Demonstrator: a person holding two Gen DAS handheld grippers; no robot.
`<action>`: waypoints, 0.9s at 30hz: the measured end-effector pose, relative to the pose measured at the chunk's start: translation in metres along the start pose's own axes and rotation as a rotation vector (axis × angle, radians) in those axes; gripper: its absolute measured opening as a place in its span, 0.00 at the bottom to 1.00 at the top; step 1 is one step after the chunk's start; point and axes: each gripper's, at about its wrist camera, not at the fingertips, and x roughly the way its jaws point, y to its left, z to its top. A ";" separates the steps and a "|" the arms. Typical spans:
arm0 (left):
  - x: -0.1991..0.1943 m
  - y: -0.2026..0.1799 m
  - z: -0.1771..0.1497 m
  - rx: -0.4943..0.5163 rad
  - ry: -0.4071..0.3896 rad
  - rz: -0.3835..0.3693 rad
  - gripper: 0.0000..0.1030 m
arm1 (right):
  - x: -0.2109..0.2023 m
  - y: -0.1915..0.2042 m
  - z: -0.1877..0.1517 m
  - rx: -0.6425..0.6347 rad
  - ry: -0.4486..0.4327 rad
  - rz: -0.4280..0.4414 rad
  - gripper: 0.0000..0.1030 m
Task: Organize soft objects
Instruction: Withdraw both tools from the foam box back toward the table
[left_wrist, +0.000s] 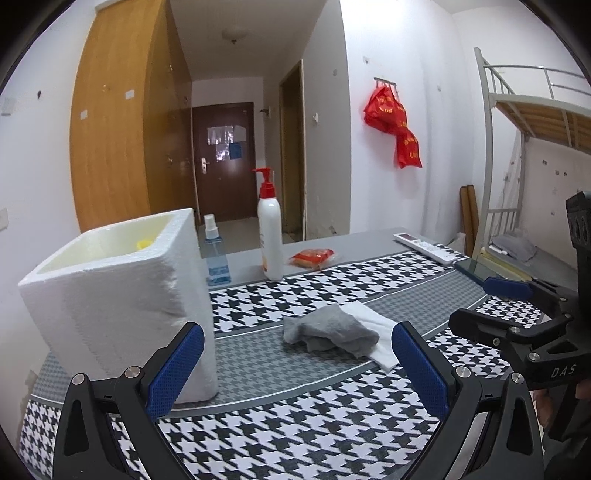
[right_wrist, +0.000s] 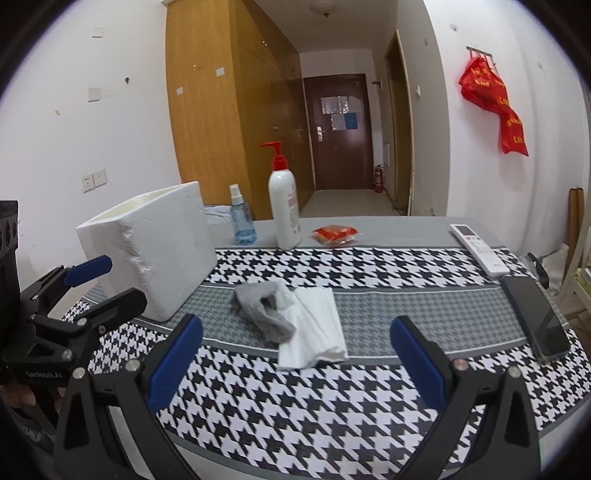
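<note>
A crumpled grey sock (left_wrist: 328, 330) (right_wrist: 264, 308) lies on the houndstooth cloth, partly over a folded white tissue (left_wrist: 373, 334) (right_wrist: 317, 332). A white foam box (left_wrist: 118, 306) (right_wrist: 155, 243) stands open-topped to the left, with something yellow (left_wrist: 144, 243) inside. My left gripper (left_wrist: 295, 365) is open, low over the cloth, short of the sock and beside the box. My right gripper (right_wrist: 295, 354) is open too, just short of the tissue. Each gripper also shows in the other's view: the right gripper (left_wrist: 480, 306) at the right edge, the left gripper (right_wrist: 107, 280) at the left edge.
At the table's far side stand a blue spray bottle (left_wrist: 216, 254) (right_wrist: 242, 218) and a white pump bottle (left_wrist: 269, 236) (right_wrist: 284, 206), with a red packet (left_wrist: 312, 256) (right_wrist: 335, 234) beside them. A white remote (left_wrist: 424, 246) (right_wrist: 480, 249) and a dark phone (right_wrist: 537, 321) lie to the right.
</note>
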 end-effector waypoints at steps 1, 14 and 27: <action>0.002 -0.001 0.000 0.005 0.005 -0.002 0.99 | -0.001 -0.003 0.000 0.004 0.000 -0.007 1.00; 0.027 -0.011 0.002 0.024 0.058 -0.009 0.99 | 0.004 -0.019 -0.005 0.040 0.010 0.000 1.00; 0.056 -0.014 0.008 0.022 0.121 -0.003 0.99 | 0.023 -0.026 -0.004 0.036 0.060 -0.021 1.00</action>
